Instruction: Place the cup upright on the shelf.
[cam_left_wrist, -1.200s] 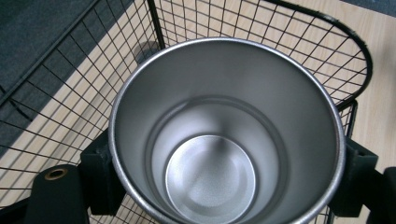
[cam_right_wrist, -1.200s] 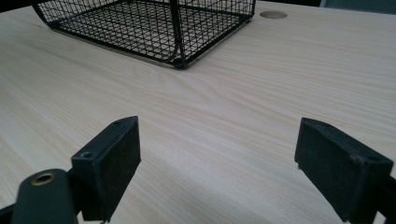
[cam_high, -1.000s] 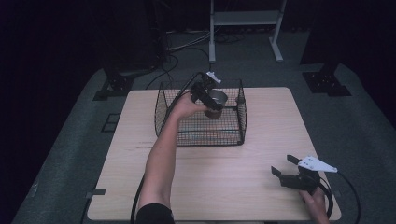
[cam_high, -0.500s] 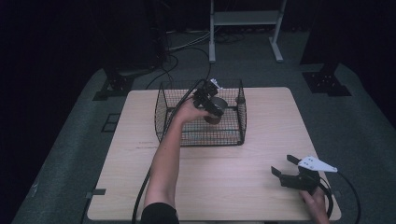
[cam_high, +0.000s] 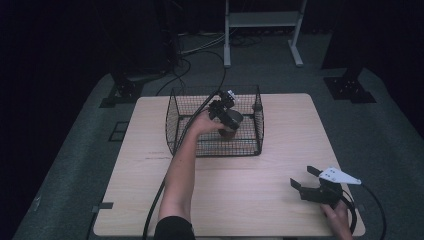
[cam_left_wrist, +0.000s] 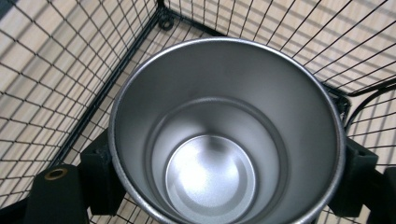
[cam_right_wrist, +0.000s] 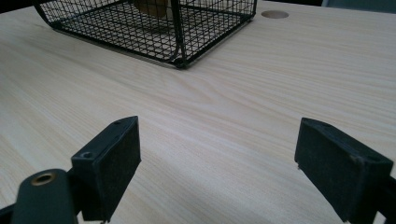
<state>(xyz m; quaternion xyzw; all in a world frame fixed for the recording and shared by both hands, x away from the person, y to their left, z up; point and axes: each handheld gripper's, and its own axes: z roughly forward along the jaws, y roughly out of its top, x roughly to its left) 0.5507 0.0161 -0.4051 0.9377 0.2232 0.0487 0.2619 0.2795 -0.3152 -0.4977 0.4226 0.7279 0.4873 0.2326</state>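
A steel cup (cam_left_wrist: 224, 140) with a shiny hollow inside sits between the jaws of my left gripper (cam_high: 227, 120), which is shut on it. The cup (cam_high: 234, 120) hangs inside the black wire basket (cam_high: 172, 120), near its right wall, and mesh (cam_left_wrist: 56, 70) surrounds it on all sides. Whether its base rests on the basket floor is hidden. My right gripper (cam_high: 306, 179) rests near the table's front right corner. Its two black pads (cam_right_wrist: 109, 163) stand wide apart, open over bare wood.
The wire basket (cam_right_wrist: 177, 28) stands at the middle back of the light wooden table (cam_high: 250, 195). A round hole (cam_right_wrist: 274, 14) marks the tabletop beyond it. Cables trail from both grippers, and dark floor with a white stand (cam_high: 262, 30) lies behind.
My left gripper has come down with the steel cup, from above the basket's rim to well inside it. The right gripper has stayed where it was.
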